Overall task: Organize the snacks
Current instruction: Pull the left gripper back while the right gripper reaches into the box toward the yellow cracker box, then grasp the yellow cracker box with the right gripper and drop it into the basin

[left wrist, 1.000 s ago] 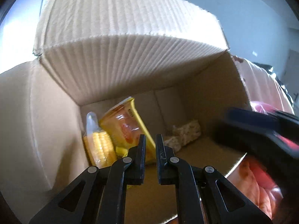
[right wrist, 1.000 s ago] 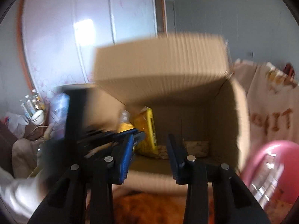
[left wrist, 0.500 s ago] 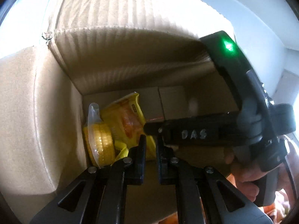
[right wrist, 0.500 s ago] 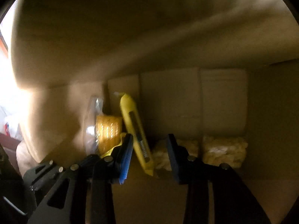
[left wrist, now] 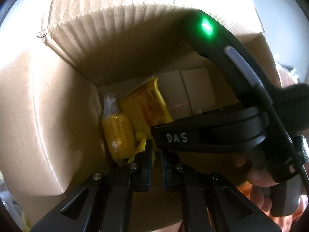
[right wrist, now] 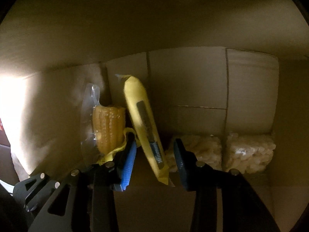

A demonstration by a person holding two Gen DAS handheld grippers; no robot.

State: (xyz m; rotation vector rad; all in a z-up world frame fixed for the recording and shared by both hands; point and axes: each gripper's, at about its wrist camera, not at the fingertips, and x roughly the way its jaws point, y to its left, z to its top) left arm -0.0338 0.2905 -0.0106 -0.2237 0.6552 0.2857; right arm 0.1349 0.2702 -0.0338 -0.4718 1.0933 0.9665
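Right tongs [right wrist: 154, 159] — box: 1 corn cob [right wrist: 108, 128] | 1 yellow packet [right wrist: 143, 127] | 2 pale cakes [right wrist: 249, 152]

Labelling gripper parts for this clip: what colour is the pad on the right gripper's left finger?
Bright blue pad, clearest in the right wrist view.

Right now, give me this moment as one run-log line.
right gripper: open, astride yellow snack packet | left gripper: shut, empty | cardboard box: vacuum-packed corn, two rice-cracker blocks
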